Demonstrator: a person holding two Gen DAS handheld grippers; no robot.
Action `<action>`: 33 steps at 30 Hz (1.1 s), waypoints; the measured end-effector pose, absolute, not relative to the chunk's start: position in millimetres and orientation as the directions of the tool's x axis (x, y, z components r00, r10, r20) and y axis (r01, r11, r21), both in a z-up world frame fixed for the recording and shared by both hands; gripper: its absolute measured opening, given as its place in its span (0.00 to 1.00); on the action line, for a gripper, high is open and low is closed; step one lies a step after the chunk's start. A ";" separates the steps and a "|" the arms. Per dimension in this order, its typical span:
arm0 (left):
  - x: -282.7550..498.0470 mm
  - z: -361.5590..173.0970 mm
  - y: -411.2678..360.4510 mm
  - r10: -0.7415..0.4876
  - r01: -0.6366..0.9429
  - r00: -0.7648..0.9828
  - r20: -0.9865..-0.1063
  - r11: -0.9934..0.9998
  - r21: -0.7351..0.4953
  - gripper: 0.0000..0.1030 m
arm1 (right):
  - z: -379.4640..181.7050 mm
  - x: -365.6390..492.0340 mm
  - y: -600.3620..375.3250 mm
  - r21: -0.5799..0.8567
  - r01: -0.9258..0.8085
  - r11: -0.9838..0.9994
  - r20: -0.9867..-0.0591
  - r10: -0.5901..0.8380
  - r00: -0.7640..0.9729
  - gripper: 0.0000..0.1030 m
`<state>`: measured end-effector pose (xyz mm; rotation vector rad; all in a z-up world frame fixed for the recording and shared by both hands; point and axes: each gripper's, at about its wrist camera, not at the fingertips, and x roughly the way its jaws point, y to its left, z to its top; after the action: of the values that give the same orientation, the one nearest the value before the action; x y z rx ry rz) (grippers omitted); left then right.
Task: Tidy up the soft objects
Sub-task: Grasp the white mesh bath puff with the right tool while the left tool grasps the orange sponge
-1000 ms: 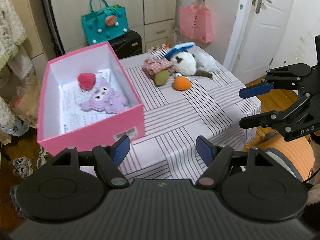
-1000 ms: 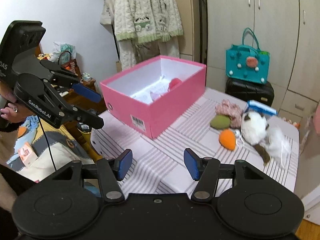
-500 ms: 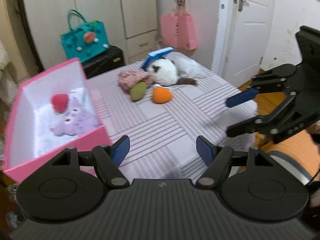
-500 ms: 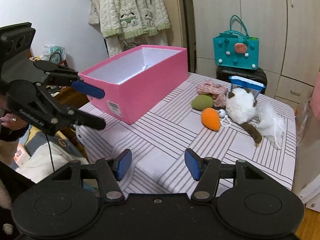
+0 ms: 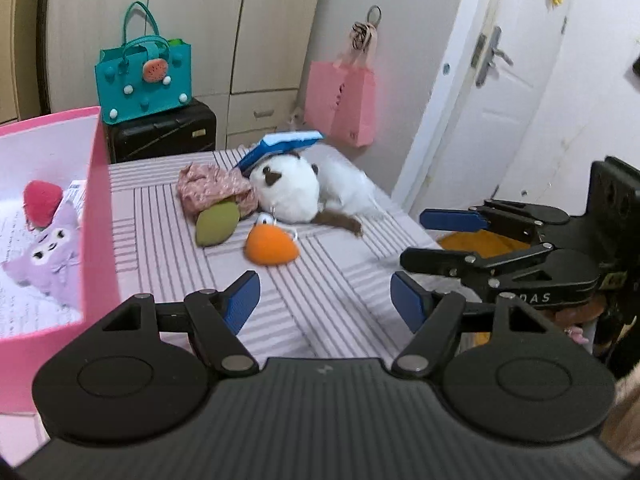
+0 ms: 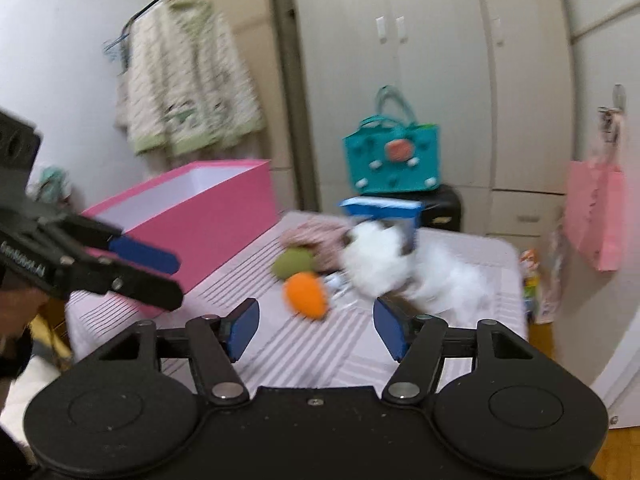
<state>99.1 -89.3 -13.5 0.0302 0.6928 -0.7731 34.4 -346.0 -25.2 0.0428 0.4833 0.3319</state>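
Note:
On the striped tablecloth lies a pile of soft toys: an orange plush carrot, a green plush, a pink floral cloth and a white plush cat with a blue item resting on it. The pink box at the left holds a purple plush and a red one. My left gripper hovers short of the carrot, jaws closing with nothing between them. My right gripper is beside it, jaws opening, also empty.
A teal bag sits on a black suitcase behind the table. A pink bag hangs by the white door. A cardigan hangs behind the box. The table's right edge drops off near my right gripper.
Both grippers have moved lower and closer to the toy pile, which looks larger. In the left view the pink box has slid to the left edge. The right jaws stand slightly wider.

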 end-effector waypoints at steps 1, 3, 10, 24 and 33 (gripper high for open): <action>101.6 -16.0 -92.6 -0.635 0.650 0.513 -0.578 0.727 -0.222 0.66 | -27.5 39.2 -351.3 0.114 -0.277 0.954 -0.445 0.298 0.845 0.67; 105.2 -21.5 -99.3 -0.651 0.653 0.524 -0.550 0.721 -0.232 0.66 | -32.1 49.8 -360.8 0.100 -0.209 0.973 -0.449 0.231 0.863 0.67; 123.2 -44.1 -122.3 -0.593 0.575 0.617 -0.517 0.788 -0.219 0.66 | -51.7 90.9 -398.6 0.257 -0.068 0.964 -0.510 0.195 0.838 0.67; 170.5 -78.9 -154.2 -0.448 0.444 0.701 -0.554 0.883 -0.152 0.67 | -74.2 151.3 -408.7 0.321 0.044 0.946 -0.533 0.142 0.834 0.77; 181.6 -94.2 -174.7 -0.372 0.398 0.730 -0.573 0.913 -0.086 0.66 | -86.2 179.2 -407.8 0.330 0.054 0.942 -0.563 0.151 0.813 0.81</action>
<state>181.6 -174.7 -94.2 0.0435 0.6219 -0.4245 179.2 -407.8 -86.2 0.3429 0.6226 0.0528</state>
